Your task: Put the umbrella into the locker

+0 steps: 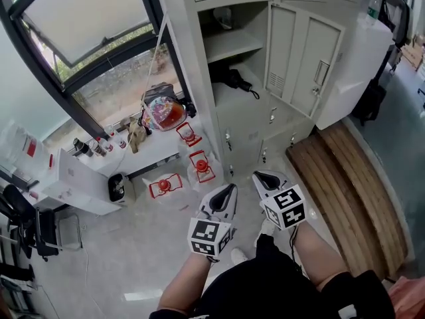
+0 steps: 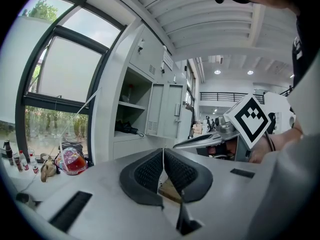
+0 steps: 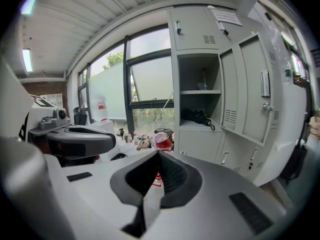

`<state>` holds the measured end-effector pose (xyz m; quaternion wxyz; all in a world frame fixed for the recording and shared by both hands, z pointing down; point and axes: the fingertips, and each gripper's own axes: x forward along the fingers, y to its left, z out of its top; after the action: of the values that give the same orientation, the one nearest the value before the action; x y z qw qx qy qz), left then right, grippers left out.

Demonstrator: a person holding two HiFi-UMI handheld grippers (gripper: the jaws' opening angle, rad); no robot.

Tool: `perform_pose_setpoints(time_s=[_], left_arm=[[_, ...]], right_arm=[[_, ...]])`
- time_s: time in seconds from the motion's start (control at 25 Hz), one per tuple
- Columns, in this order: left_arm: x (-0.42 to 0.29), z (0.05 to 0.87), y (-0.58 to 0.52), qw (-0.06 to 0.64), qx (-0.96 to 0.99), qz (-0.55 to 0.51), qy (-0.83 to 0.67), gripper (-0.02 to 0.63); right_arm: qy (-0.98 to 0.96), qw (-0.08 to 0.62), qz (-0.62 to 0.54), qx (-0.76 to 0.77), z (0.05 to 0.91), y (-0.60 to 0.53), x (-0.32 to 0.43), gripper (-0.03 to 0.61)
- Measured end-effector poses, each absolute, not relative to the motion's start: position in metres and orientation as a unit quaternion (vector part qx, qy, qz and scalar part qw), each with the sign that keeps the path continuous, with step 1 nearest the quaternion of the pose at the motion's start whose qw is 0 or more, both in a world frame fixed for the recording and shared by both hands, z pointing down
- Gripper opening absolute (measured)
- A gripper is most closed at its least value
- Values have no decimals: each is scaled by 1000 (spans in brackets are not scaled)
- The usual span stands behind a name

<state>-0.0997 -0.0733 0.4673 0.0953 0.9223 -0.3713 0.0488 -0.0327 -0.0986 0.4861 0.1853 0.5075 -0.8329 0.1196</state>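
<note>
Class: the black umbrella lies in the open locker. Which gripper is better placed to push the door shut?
Likely the right gripper: it is nearer the open pale grey metal locker door; the left gripper is further off. Both are shut, empty.

Bare grey floor [image 1: 133, 244] lies open between the left tool [image 1: 222, 198], the right tool [image 1: 269, 180] and the foot of the locker [image 1: 192, 65]. The two tools sit close side by side, leaving only a narrow gap between them. The locker's open compartment faces this clear stretch. Its door [image 1: 302, 58] swings out to the right and walls off that side. A shelf [image 1: 232, 45] splits the opening. In the lower space the umbrella [image 1: 232, 80] lies toward the back, with bare room in front of it. Three red-handled containers [image 1: 201, 166] crowd the floor by the locker's left foot. A wooden platform [image 1: 352, 185] borders the floor on the right.
</note>
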Motion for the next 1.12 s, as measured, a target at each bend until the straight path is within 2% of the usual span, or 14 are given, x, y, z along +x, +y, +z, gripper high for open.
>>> perform_pose_setpoints(time_s=[1.12], left_arm=[[-89, 457, -60, 82, 923, 47, -374, 20]], right_arm=[[-842, 179, 108, 498, 477, -74, -29, 54]])
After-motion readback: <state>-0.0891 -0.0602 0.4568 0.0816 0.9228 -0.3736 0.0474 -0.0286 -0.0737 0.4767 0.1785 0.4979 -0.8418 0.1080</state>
